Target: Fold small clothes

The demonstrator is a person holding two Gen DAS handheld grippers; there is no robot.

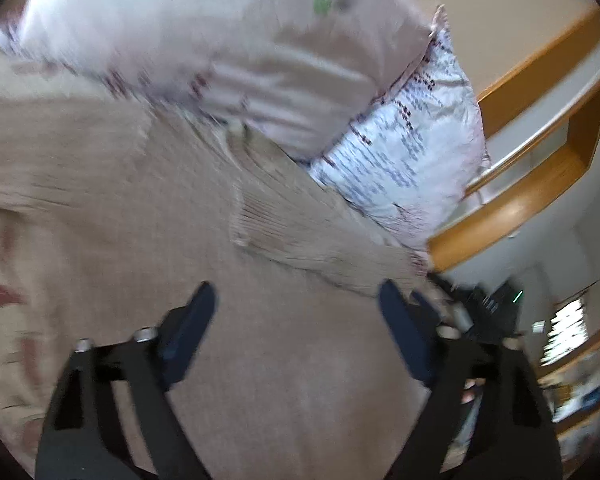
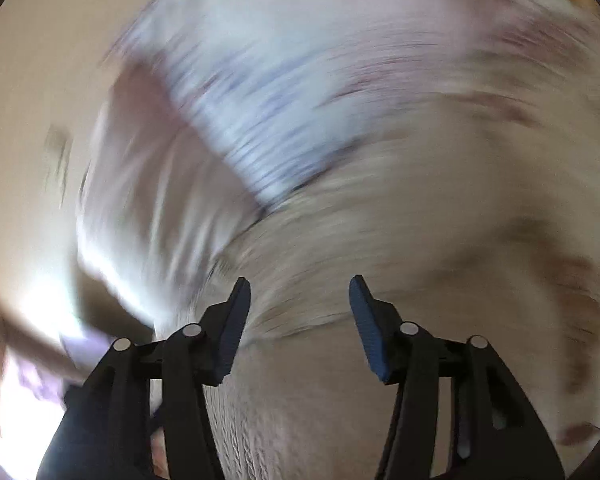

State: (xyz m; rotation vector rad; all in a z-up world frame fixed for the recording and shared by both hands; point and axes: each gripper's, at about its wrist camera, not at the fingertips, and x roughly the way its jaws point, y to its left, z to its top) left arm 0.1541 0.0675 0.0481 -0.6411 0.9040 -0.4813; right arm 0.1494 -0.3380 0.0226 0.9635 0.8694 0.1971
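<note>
A beige ribbed knit garment (image 1: 204, 216) lies spread on the bed, its ribbed hem (image 1: 300, 232) toward the pillows. My left gripper (image 1: 296, 304) is open and empty, hovering just above the garment's near part. In the right wrist view, heavily blurred, the same beige knit (image 2: 340, 264) fills the lower frame. My right gripper (image 2: 300, 300) is open and empty over it.
Two pillows lie past the garment: a pale pink one (image 1: 204, 40) and a white patterned one (image 1: 404, 152). A wooden headboard (image 1: 532, 184) stands at right. A floral bedsheet (image 1: 0, 292) shows at left. The pillows appear blurred in the right wrist view (image 2: 260, 100).
</note>
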